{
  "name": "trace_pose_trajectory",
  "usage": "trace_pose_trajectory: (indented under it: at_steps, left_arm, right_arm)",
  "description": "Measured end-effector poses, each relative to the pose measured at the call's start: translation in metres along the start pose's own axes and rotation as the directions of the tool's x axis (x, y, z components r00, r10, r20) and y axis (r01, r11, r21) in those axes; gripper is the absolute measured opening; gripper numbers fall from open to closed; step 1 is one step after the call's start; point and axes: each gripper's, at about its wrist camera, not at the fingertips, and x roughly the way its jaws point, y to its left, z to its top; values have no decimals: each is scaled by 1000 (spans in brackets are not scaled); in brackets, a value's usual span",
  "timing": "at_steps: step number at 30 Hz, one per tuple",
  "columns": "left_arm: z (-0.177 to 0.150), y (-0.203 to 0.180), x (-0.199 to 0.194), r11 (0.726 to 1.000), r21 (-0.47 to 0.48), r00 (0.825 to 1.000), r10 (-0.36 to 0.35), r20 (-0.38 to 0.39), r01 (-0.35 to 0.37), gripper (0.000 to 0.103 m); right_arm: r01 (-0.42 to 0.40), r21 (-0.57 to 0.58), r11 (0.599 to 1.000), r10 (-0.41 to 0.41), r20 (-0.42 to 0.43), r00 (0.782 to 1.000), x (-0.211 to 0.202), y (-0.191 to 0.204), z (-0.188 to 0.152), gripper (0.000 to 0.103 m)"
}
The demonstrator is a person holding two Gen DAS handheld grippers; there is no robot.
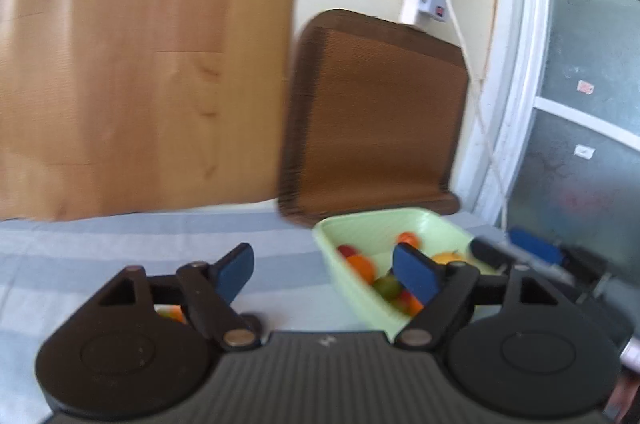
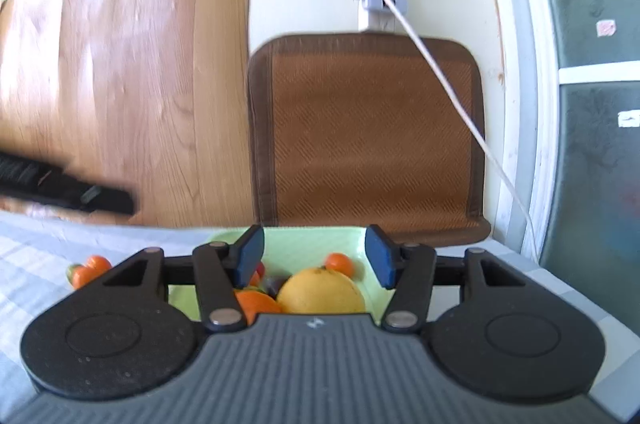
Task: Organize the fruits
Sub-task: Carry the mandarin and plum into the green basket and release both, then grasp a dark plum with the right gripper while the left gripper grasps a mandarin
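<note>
A pale green tray (image 1: 348, 288) holds several small fruits on the striped cloth; it also shows in the right wrist view (image 2: 304, 238). My left gripper (image 1: 326, 270) is open and empty, left of the tray, its right finger over the tray's near edge. An orange fruit (image 1: 172, 312) lies on the cloth under its left arm. My right gripper (image 2: 314, 258) is open and empty above the tray, over a large yellow fruit (image 2: 320, 294) and an orange one (image 2: 258, 304). Small orange fruits (image 2: 90, 270) lie on the cloth to the left of the tray.
A brown woven cushion (image 2: 368, 131) leans on the wall behind the tray. A wooden panel (image 2: 120, 83) stands to the left. A white cable (image 2: 460, 95) hangs from a power strip. The other gripper (image 1: 520, 248) shows right of the tray.
</note>
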Motion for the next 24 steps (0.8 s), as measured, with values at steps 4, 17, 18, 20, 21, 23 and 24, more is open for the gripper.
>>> trace_pose_trajectory:
  at_steps: [4, 17, 18, 20, 21, 23, 24]
  left_arm:
    - [-23, 39, -24, 993, -1, 992, 122, -15, -122, 79]
    - [-49, 115, -27, 963, -176, 976, 190, -103, -206, 61]
    - [-49, 115, -29, 963, -181, 979, 185, -86, -198, 62]
    - [-50, 117, -31, 965, -185, 982, 173, -81, -185, 62]
    - [-50, 118, -32, 965, -191, 983, 165, -78, -178, 62]
    - [-51, 120, -33, 965, -204, 986, 152, -70, -163, 62]
    - [-51, 121, -34, 965, -210, 987, 143, -67, -154, 62]
  right_arm:
    - [-79, 9, 997, 79, -8, 997, -9, 14, 3, 58]
    - [-400, -152, 904, 346, -289, 893, 28, 117, -3, 46]
    - [-404, -146, 903, 349, -297, 889, 33, 120, -3, 46]
    - [-394, -122, 911, 342, -313, 886, 48, 123, 0, 46]
    - [-384, -107, 917, 333, -323, 886, 55, 123, 1, 46]
    - [-347, -139, 928, 279, -359, 891, 69, 127, -3, 46]
    - [-331, -170, 928, 251, -373, 893, 75, 130, -6, 46]
